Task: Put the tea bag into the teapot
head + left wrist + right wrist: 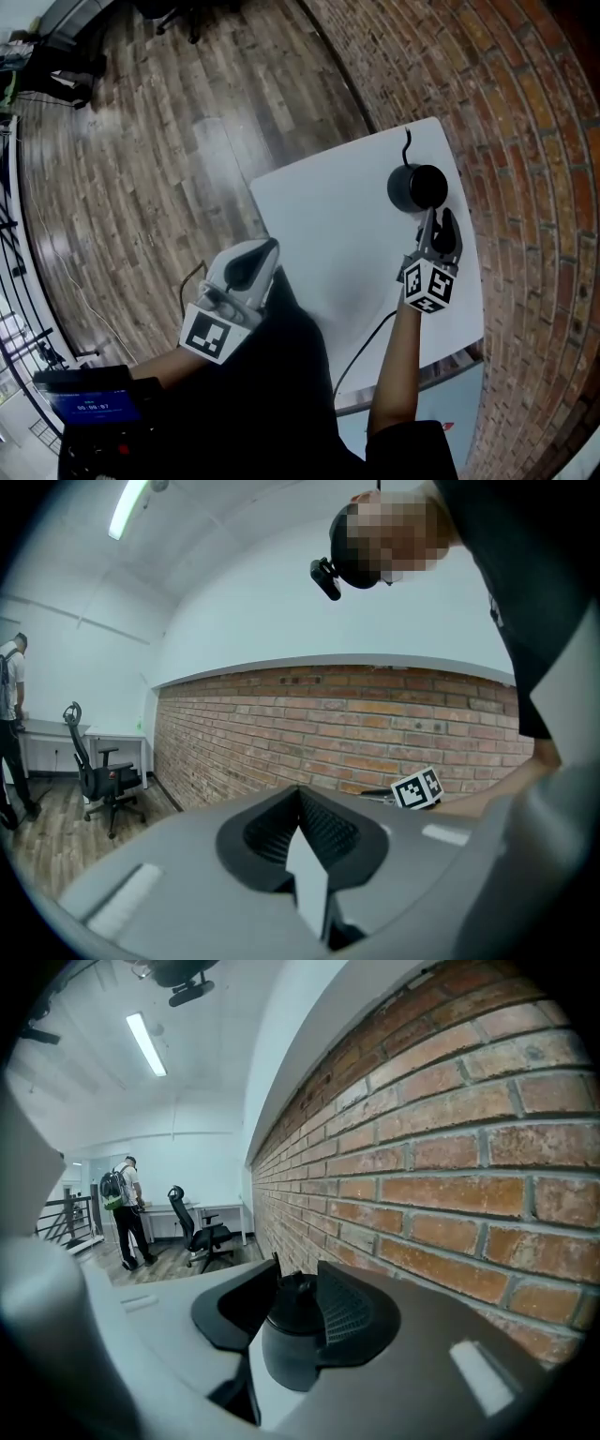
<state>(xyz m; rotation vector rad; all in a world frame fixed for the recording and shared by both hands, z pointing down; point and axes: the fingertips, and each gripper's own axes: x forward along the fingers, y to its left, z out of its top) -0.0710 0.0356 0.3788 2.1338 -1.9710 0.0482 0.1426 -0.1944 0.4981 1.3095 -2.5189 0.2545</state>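
A black teapot [417,187] with a knobbed lid stands at the far right of the white table [328,216]. My right gripper [439,228] points at it from just in front. In the right gripper view the teapot [291,1349] fills the gap between the open jaws of that gripper [295,1279], and the pads do not press on it. My left gripper [255,261] hovers at the table's left edge, well away from the pot. In the left gripper view the jaws of this gripper [302,803] are shut on a flat white tea bag [307,883].
A black cable [406,145] runs from the teapot to the far edge, and another cable [361,347] crosses the table's near part. A brick wall [525,141] lies close behind the pot. Wooden floor [141,141] lies left of the table. A person [125,1208] and an office chair [202,1227] are far off.
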